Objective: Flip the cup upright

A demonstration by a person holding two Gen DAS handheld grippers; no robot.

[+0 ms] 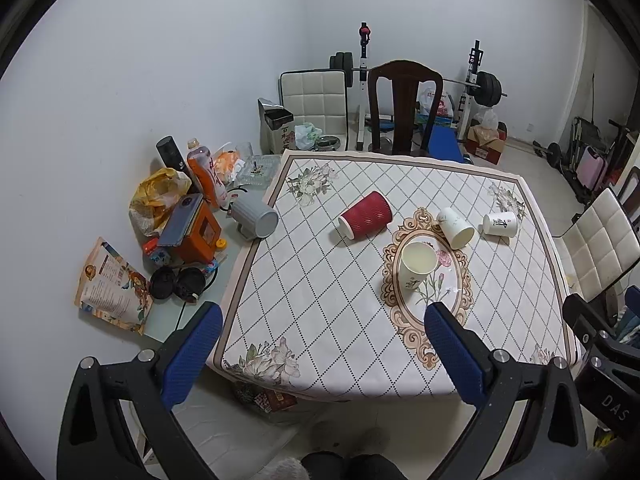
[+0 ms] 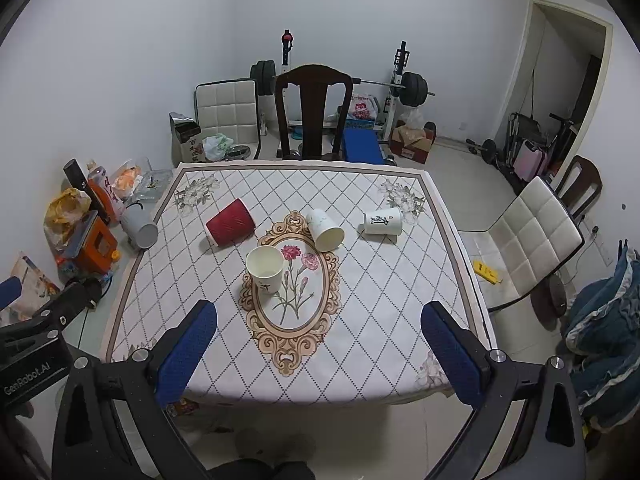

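Both grippers — left, right — hang back, jaws wide, empty. Ribbed red paper cup lies sideways left of the table's centre; two white paper cups lie beyond the upright one. Risk: light cups roll or crush under pinch.

a square table under a diamond-patterned floral cloth; on it a red cup and two white cups lying sideways; one white cup upright
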